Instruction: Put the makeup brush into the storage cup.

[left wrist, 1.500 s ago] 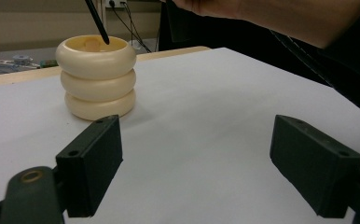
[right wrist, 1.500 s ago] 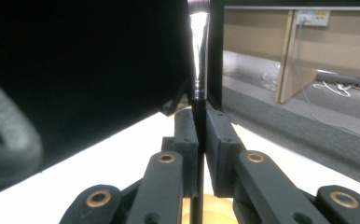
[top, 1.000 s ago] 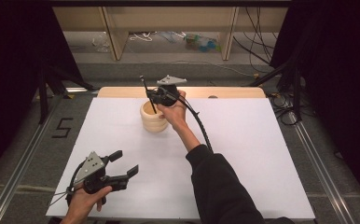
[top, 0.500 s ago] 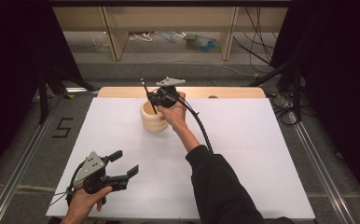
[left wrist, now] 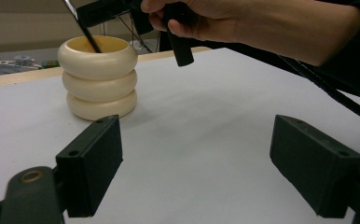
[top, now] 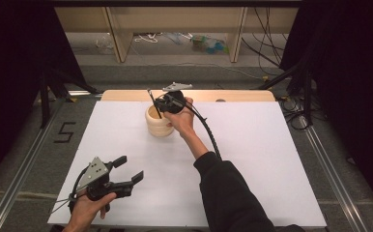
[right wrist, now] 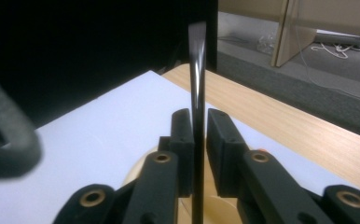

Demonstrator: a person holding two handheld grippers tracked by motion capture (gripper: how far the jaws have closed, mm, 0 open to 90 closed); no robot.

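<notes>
A cream ribbed holder (top: 158, 122) stands at the back middle of the white table; it is also in the left gripper view (left wrist: 97, 77). Just above its right rim, my right gripper (top: 161, 104) is shut on a thin black stick (top: 152, 102). The stick leans left, and its lower end dips into the holder's mouth (left wrist: 94, 45). In the right gripper view the jaws (right wrist: 198, 140) pinch the stick (right wrist: 197, 88) upright, with the holder's rim (right wrist: 215, 205) below. My left gripper (top: 128, 169) rests open near the front left, its jaws (left wrist: 197, 163) wide apart over bare table.
The white mat (top: 252, 145) covers the table, with a wooden strip (top: 242, 95) along the far edge. The right gripper's cable (top: 208, 133) trails back along the forearm. Shelving legs and cables lie on the floor beyond the table.
My right gripper has sunk slightly with the stick toward the holder. The left gripper has stayed where it was.
</notes>
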